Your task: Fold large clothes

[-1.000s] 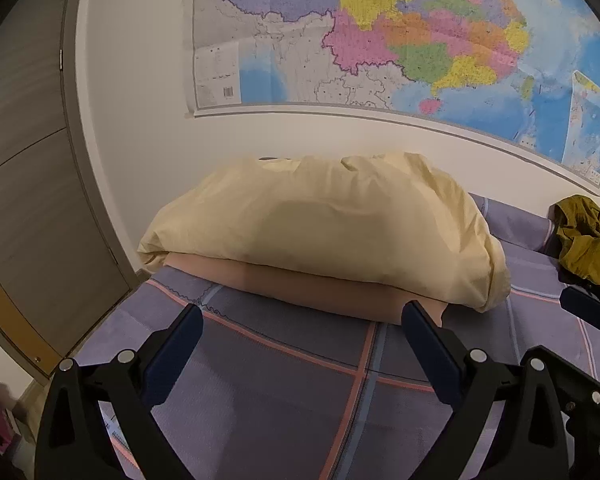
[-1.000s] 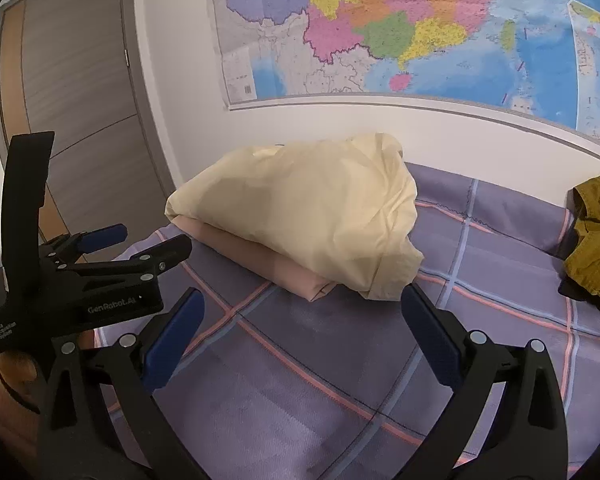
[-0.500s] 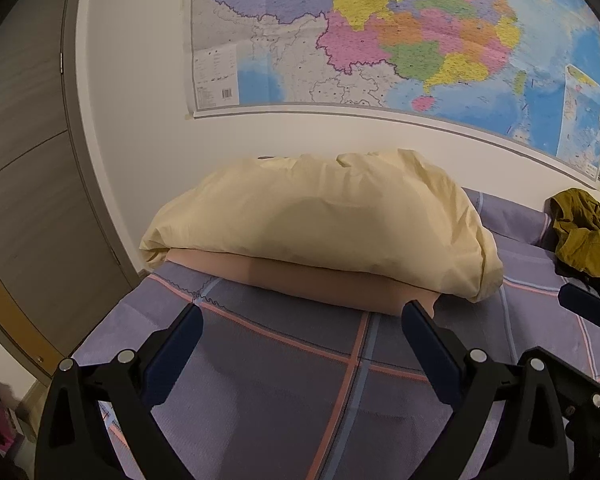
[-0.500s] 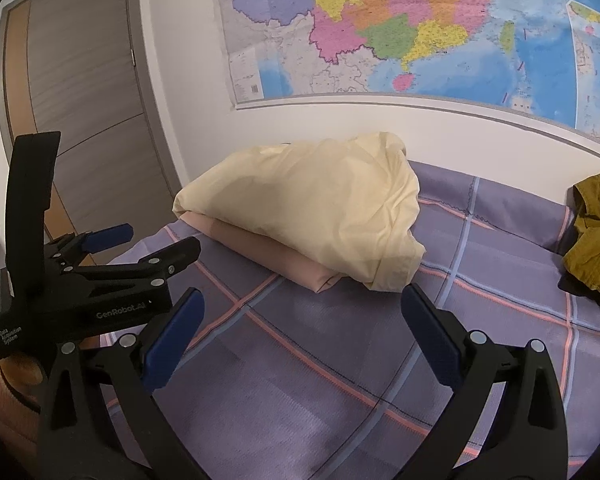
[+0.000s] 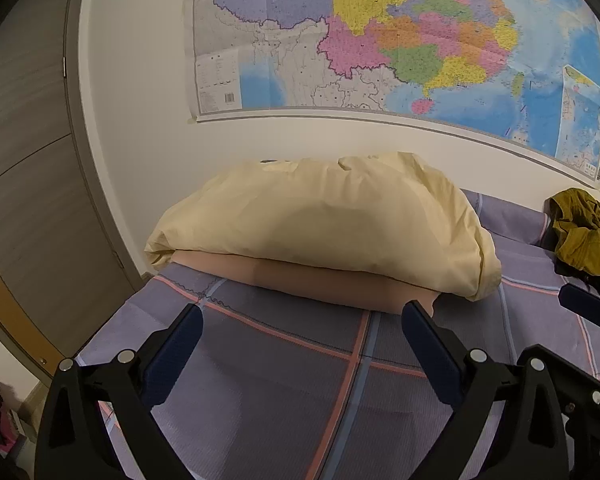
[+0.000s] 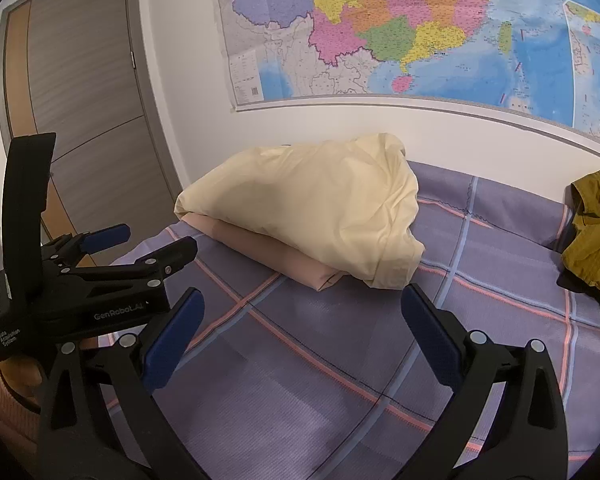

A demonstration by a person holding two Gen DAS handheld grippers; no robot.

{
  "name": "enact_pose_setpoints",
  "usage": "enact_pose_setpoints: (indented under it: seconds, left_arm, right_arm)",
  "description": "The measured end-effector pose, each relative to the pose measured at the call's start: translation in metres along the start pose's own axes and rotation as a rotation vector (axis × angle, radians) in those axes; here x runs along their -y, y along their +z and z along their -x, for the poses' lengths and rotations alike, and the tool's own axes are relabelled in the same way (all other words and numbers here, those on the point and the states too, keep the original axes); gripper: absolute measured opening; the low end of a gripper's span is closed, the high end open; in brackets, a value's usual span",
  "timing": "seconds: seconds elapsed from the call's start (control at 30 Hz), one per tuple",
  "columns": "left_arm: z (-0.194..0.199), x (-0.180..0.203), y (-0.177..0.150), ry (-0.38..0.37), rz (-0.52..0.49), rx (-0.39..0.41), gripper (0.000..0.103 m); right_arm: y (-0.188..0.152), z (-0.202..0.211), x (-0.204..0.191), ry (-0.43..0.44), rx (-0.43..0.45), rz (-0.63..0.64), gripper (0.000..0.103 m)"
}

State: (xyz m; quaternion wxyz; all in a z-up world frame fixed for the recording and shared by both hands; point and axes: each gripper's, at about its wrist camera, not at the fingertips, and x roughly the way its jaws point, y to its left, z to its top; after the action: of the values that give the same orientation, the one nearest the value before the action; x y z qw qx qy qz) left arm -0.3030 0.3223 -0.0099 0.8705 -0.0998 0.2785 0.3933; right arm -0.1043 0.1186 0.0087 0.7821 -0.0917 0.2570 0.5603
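An olive-green garment (image 5: 584, 232) lies crumpled at the far right of the bed, also in the right wrist view (image 6: 592, 236). My left gripper (image 5: 300, 344) is open and empty above the purple plaid bedsheet (image 5: 284, 384), short of the pillows. My right gripper (image 6: 300, 332) is open and empty over the sheet (image 6: 340, 360). The left gripper's body (image 6: 84, 276) shows at the left of the right wrist view. Both grippers are well left of the garment.
A cream pillow (image 5: 324, 224) lies on a pink pillow (image 5: 320, 284) against the wall, also seen in the right wrist view (image 6: 312, 204). A large map (image 5: 380, 40) hangs on the wall. A grey door (image 6: 84, 92) stands at left by the bed edge.
Both grippers have drawn back and up slightly from the pillows; the view has shifted a little. Both stay open and empty.
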Motion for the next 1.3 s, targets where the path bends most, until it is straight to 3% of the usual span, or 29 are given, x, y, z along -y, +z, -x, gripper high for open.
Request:
enact_pose_setpoints:
  seconds: [1.3]
  left_arm:
    - [0.013, 0.007, -0.005, -0.007, -0.022, 0.02, 0.096]
  right_arm:
    - [-0.004, 0.012, 0.004, 0.001, 0.008, -0.016, 0.097]
